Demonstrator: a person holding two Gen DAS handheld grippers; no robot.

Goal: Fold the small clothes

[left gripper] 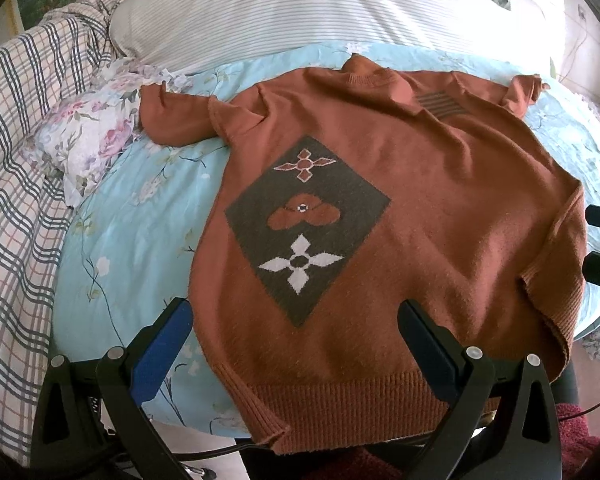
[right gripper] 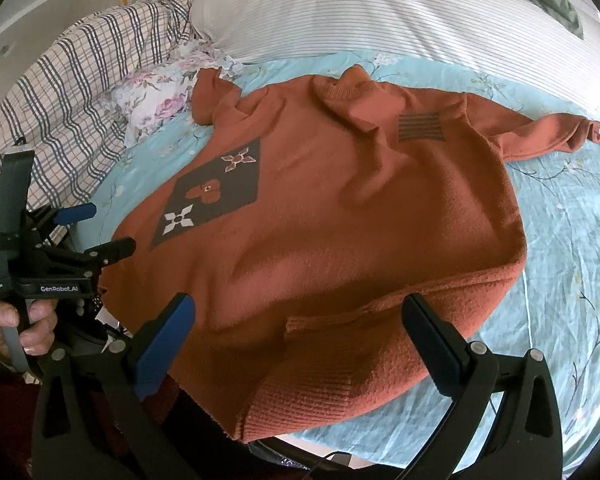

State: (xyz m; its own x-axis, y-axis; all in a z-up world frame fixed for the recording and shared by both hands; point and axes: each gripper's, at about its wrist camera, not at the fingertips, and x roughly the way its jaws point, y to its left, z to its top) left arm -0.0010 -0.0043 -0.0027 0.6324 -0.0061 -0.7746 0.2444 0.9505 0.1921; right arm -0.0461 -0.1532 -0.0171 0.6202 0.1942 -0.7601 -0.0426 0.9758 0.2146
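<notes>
Rust-orange knit, a small sweater [left gripper: 400,200] lies spread flat, face up, on the pale blue floral bedsheet [left gripper: 132,240], its ribbed hem [left gripper: 340,404] hanging over the near edge of the bed and its collar [left gripper: 366,72] pointing toward the far striped pillow [left gripper: 300,4]. Both sleeves are turned outward, the left one [left gripper: 176,120] bunched near a floral pillow [left gripper: 84,140], the right one [right gripper: 548,136] stretched toward the far right. Laid out this way, the garment seems readied for a first fold, with nothing folded yet.

A dark diamond panel [left gripper: 304,224] on the left of the chest carries three flower motifs, and a small striped patch [right gripper: 420,128] sits on the right chest; neither bears readable lettering.

Left gripper [left gripper: 296,312] hovers above the near hem with its jaws spread wide, holding nothing. Right gripper [right gripper: 300,308] likewise hangs over the near right hem, jaws wide and empty. Their placement at the two near corners suggests a paired pinch of the hem is intended.

From the right wrist view the left tool's body reads "GenRobot_AI" [right gripper: 59,289], gripped by the person's hand [right gripper: 24,328]. A plaid blanket [left gripper: 24,200] is heaped at the far left.
</notes>
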